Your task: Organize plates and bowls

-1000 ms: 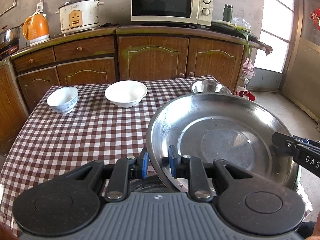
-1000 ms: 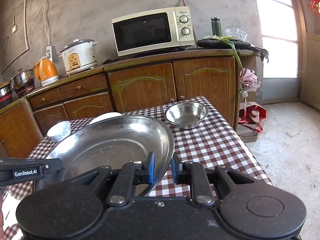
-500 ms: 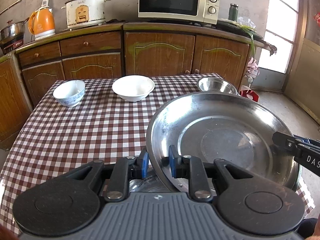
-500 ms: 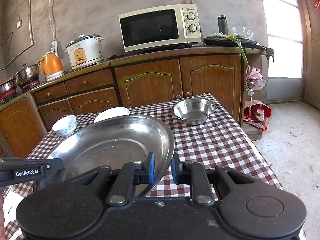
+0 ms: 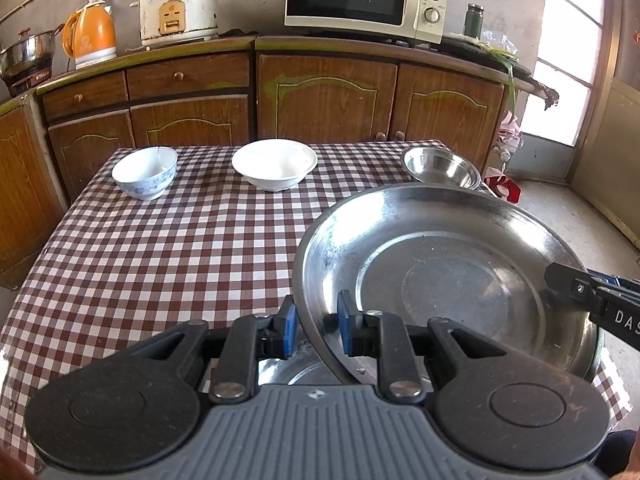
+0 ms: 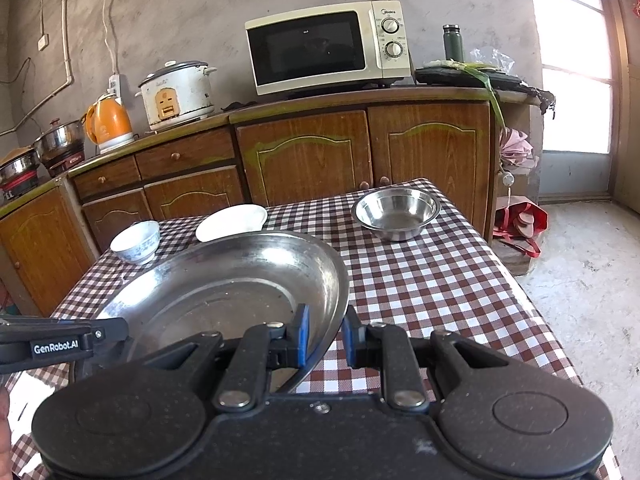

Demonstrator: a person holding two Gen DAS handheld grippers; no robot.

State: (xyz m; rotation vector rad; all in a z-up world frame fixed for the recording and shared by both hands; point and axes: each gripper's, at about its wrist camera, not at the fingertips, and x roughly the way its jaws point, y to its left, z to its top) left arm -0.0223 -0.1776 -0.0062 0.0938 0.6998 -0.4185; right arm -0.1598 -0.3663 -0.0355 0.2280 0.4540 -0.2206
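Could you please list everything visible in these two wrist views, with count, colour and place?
large steel plate: one, silver, held above the near table edge
steel bowl: one, silver, far right of table
white bowl: one, white, far middle
blue-patterned bowl: one, white and blue, far left
tablecloth: one, brown-white check, covering table
microwave: one, cream, on counter
rice cooker: one, white, on counter
kettle: one, orange, on counter
flask: one, dark green, right of microwave
cabinets: brown wood, behind table
left gripper: shut on plate's rim
right gripper: shut on opposite rim
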